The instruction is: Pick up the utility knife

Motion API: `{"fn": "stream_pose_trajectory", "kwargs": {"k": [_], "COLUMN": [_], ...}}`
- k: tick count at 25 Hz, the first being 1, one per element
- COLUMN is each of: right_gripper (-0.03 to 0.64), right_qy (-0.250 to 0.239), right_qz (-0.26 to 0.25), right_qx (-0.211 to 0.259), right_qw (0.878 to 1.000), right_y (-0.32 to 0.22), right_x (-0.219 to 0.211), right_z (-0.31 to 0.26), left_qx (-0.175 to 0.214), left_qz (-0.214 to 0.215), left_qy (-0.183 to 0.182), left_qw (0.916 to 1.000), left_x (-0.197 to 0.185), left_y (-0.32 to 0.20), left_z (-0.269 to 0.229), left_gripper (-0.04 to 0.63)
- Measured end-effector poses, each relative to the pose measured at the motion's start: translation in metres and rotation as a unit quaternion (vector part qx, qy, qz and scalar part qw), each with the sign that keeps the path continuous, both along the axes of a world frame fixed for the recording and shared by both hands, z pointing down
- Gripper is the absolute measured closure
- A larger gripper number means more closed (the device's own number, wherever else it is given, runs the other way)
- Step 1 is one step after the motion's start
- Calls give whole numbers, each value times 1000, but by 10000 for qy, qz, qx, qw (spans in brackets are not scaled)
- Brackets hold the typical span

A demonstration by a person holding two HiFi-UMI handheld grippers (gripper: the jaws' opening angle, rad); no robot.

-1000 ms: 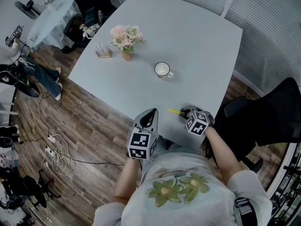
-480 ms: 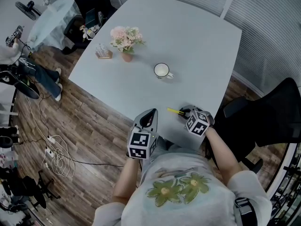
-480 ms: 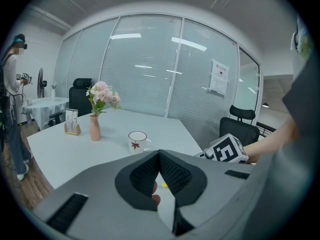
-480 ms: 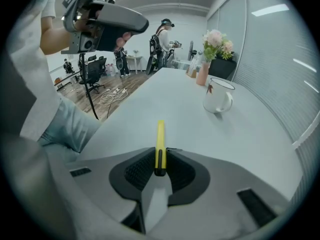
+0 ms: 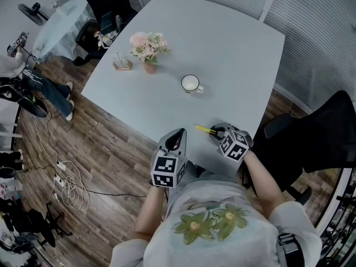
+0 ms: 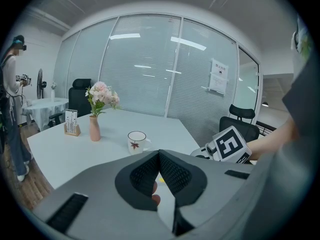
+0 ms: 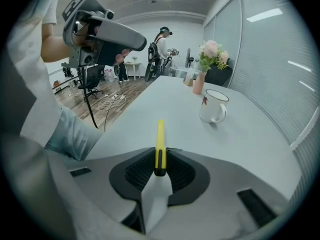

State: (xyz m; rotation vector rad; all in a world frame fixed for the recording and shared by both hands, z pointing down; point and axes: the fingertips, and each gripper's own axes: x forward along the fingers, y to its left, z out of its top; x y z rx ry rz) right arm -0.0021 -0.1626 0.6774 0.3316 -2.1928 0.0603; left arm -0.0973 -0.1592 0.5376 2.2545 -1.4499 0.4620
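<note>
Where the utility knife (image 7: pixel 159 144) sits: between the pads of the right gripper (image 7: pixel 160 155), its yellow body jutting forward over the near edge of the table (image 5: pixel 222 49), toward the mug (image 5: pixel 191 83).
Right gripper grip: jaws partly closed, clamped on the knife's black rear end.
Left gripper (image 6: pixel 159 155): jaw tips pressed together, nothing between them, just off the table's near edge.
</note>
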Motion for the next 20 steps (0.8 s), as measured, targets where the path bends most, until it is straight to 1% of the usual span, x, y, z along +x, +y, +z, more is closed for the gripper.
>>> {"fn": "stream_pose_trajectory", "kwargs": {"k": [8,20], "right_gripper": [545,545], "right_qy": [-253,-473], "right_qz": [111,175], "right_qx": [162,443], "right_qw": [9995,9977], "right_y": [-4,-7], "right_x": [-3,-7], "right_z": [-19,-53], "left_qx": [9,35], "left_qz": [23,64], "left_qy": [-19,-37], "left_qw": [10000,10000], "left_x": [3,9], "left_y": [2,1], "left_z": [1,-4], "left_gripper": [592,592]}}
